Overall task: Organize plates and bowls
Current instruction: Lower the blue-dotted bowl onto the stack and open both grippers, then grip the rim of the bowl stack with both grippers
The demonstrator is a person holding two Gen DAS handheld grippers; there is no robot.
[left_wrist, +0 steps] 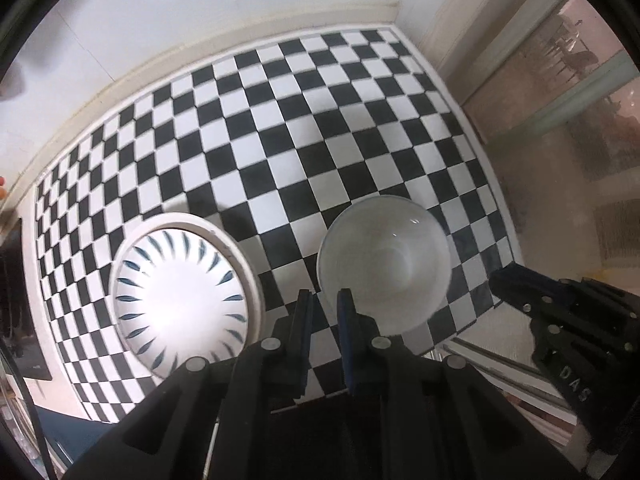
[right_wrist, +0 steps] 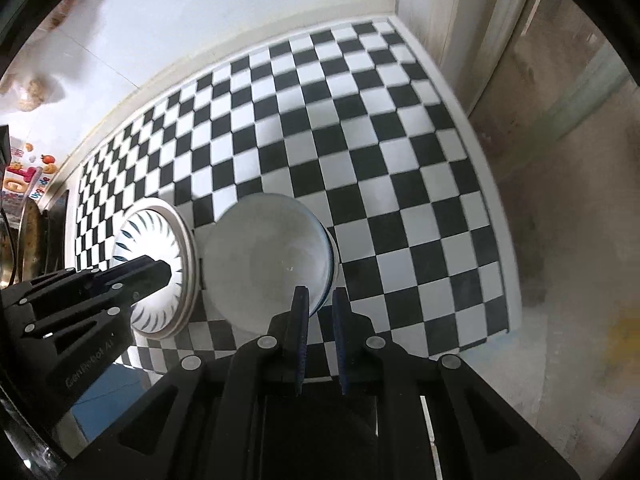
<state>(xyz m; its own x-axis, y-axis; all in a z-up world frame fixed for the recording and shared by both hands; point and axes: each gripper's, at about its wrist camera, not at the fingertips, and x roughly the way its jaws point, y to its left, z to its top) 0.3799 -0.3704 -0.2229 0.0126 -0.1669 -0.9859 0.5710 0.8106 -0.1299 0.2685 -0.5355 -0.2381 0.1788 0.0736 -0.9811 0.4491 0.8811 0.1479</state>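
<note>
A plain white bowl (left_wrist: pixel 388 264) (right_wrist: pixel 268 260) stands upright on the black-and-white checkered table (left_wrist: pixel 300 140) (right_wrist: pixel 380 168). Left of it, a white bowl with blue dashes (left_wrist: pixel 180 300) (right_wrist: pixel 152 236) sits inside a cream-rimmed plate (left_wrist: pixel 226 240) (right_wrist: pixel 189 240). My left gripper (left_wrist: pixel 325 300) (right_wrist: pixel 166 272) points down, shut and empty, above the gap between the two bowls. In the right wrist view it overlaps the patterned bowl. My right gripper (right_wrist: pixel 320 300) (left_wrist: pixel 496 280) also points down, shut and empty, above the plain bowl's right side. Neither touches a bowl.
A white wall (left_wrist: pixel 200 8) backs the table. The table's right edge (left_wrist: pixel 492 184) drops to a brownish floor (right_wrist: pixel 560 240), with a glass door (left_wrist: pixel 580 100) beyond. Dark items (right_wrist: pixel 36 232) and colourful stickers (right_wrist: pixel 24 180) sit past the table's left end.
</note>
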